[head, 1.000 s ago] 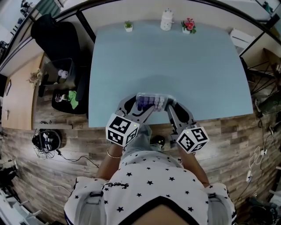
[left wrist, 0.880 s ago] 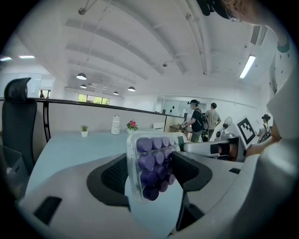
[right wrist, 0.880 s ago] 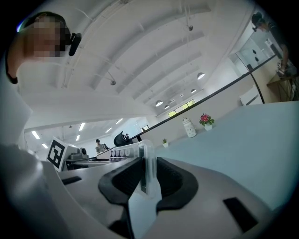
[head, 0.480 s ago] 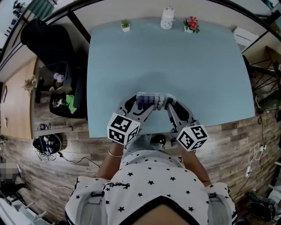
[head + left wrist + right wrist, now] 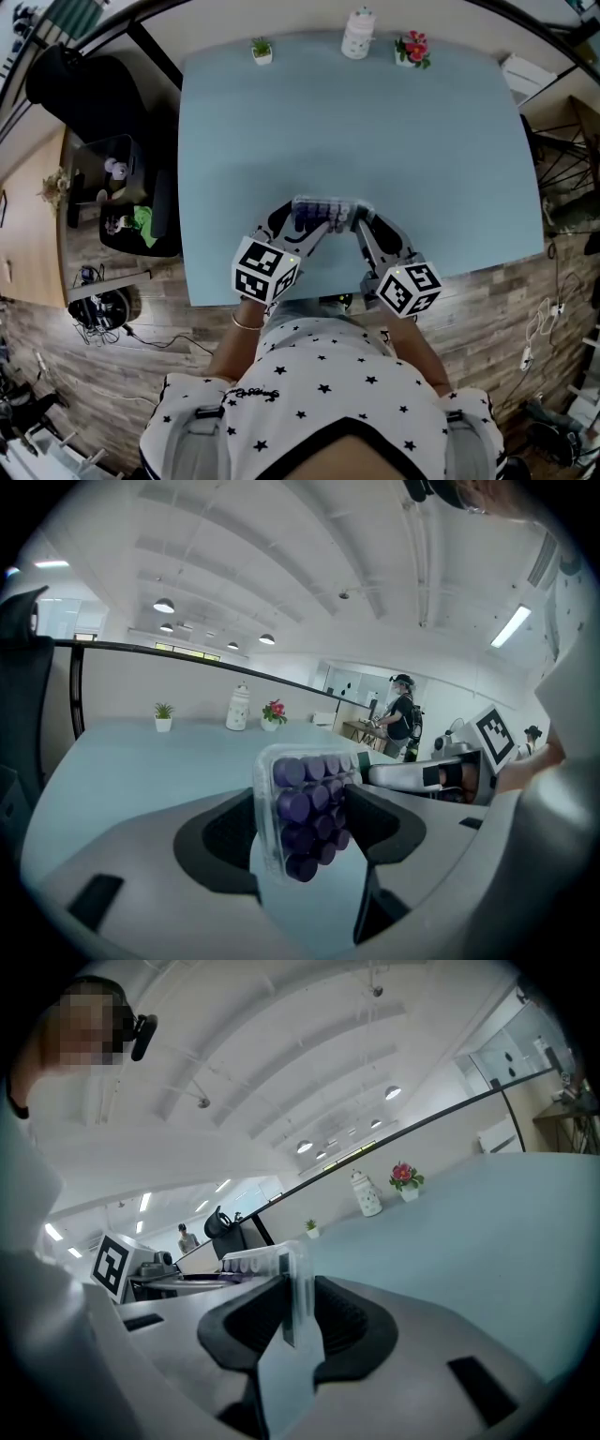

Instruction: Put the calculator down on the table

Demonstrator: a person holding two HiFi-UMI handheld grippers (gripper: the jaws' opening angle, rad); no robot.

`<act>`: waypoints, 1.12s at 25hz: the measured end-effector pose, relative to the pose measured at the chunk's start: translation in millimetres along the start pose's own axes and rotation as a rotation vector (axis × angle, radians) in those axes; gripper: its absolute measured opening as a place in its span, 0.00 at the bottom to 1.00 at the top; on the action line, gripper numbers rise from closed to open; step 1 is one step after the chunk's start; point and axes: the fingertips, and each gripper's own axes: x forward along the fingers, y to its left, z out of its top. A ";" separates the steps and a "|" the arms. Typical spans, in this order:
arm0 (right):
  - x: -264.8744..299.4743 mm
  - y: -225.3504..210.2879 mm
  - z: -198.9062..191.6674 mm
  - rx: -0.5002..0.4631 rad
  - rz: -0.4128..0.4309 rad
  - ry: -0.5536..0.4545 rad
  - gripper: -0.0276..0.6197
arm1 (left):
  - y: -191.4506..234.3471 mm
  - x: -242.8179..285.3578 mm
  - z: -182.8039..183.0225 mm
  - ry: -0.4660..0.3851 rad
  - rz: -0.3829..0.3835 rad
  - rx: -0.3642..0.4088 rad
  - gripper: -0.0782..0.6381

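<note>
Both grippers and the calculator (image 5: 323, 214) have carried further in over the table (image 5: 422, 141) since a second ago; the marker cubes that hung off the near edge now sit over it.

Calculator is at 6 o'clock on the tabletop, just in from the near edge, and looks clear of the surface.

Handling, my read: light, rigid clear-plastic shell, smooth so probably slippery, raised purple keys. Grip the ends, not the key face. Lower it flat.

Left gripper (image 5: 302, 225): jaws wide, clamped across the calculator's left end, keys showing between the pads.

Right gripper (image 5: 361, 225): jaws narrow, pinching the thin right edge edge-on.

Plant pot (image 5: 262, 52), white jar (image 5: 357, 36) and flower pot (image 5: 412, 52) stand at 12 o'clock, well apart.
</note>
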 end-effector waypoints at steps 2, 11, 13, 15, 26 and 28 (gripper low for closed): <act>6.1 -4.2 -2.8 0.000 -0.008 0.016 0.17 | 5.3 5.1 -3.2 0.010 0.000 -0.011 0.53; 30.5 -23.6 -21.5 0.015 -0.046 0.096 0.17 | 27.2 29.9 -24.9 0.081 -0.018 -0.055 0.53; 34.5 -27.3 -24.4 0.018 -0.053 0.111 0.17 | 30.7 34.4 -28.6 0.094 -0.021 -0.064 0.53; 38.5 -31.2 -27.0 0.021 -0.059 0.125 0.17 | 34.0 39.1 -31.6 0.105 -0.024 -0.071 0.53; 52.0 -42.9 -46.4 0.039 -0.077 0.189 0.17 | 45.6 51.8 -52.6 0.160 -0.024 -0.106 0.53; 53.9 -44.1 -48.8 0.043 -0.075 0.198 0.17 | 47.2 52.9 -55.0 0.166 -0.022 -0.109 0.53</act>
